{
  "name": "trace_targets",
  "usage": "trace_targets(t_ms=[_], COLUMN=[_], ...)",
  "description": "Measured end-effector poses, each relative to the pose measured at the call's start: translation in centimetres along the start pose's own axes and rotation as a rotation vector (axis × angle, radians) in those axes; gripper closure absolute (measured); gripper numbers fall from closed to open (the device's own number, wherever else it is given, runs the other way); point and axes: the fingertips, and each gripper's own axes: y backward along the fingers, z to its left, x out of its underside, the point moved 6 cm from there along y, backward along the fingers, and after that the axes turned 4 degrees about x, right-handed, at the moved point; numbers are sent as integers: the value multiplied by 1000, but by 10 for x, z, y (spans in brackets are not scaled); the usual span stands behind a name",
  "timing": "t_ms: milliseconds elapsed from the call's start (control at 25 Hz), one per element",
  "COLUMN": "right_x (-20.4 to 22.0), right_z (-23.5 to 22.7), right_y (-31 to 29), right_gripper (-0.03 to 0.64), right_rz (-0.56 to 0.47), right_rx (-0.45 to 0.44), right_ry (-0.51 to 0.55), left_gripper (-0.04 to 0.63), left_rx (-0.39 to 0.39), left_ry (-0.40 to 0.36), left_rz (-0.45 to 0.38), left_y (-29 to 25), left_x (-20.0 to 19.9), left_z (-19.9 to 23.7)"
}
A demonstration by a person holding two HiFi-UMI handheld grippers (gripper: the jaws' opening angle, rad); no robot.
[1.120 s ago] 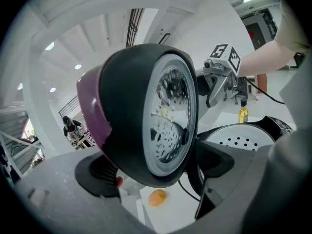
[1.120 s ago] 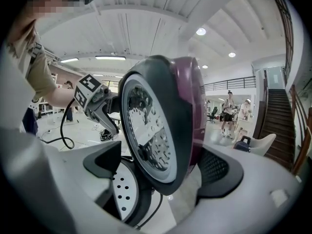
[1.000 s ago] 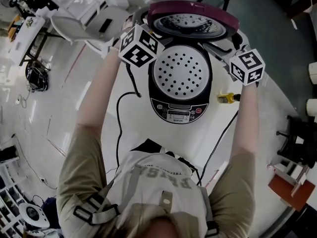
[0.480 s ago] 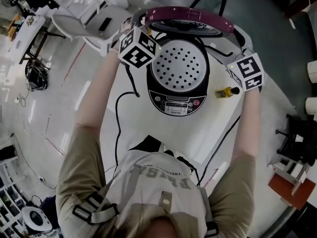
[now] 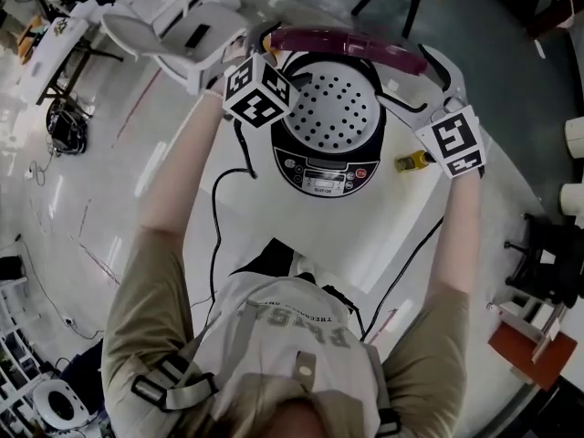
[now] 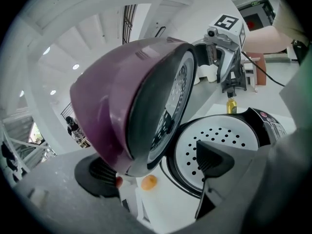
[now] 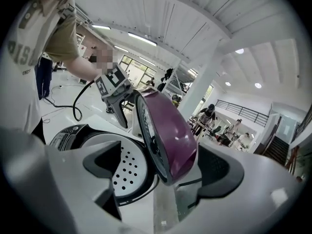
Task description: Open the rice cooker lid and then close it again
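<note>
Nearly upright purple lid (image 5: 347, 42), left tool (image 6: 156, 167) and right tool (image 7: 163, 172) spread wide, straddling its side edges

Person: khaki short-sleeved T-shirt (image 5: 155, 290), with pale printed lettering across the lighter chest panel. Grey webbing harness straps (image 5: 173, 383) with dark buckles are worn over it.

Left gripper (image 6: 156, 172) and right gripper (image 7: 163, 167): pale grey moulded bodies. Each carries a white cube (image 5: 260, 92) faced with black square markers. The fingers (image 7: 229, 172) are dark grey with ribbed inner faces. One black cable (image 5: 219, 222) runs from each unit.
</note>
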Motion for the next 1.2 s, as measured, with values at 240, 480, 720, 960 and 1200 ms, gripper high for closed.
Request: trace_targets(t_ms=[240,480,720,960,1200], right_x=[-10,-1,8,11,18], right_z=[28,56,71,77,81], right_y=[16,21,22,24,26], right_gripper=[150,150,150,150,150], right_rz=[19,85,110,109,154], right_rx=[-70,-157,-192,-199,-206], right_ry=[112,187,186,181,185], left_gripper=[91,89,86,86,86], left_rx=[-20,-20,-33,-22,37], left_ry=[-35,-44,-89,-130,-226], left_rz=[49,85,130,151,147], left_y=[8,12,17,35,59], left_x=[9,18,27,32,32], left_z=[-19,-39,-53,-64,-78])
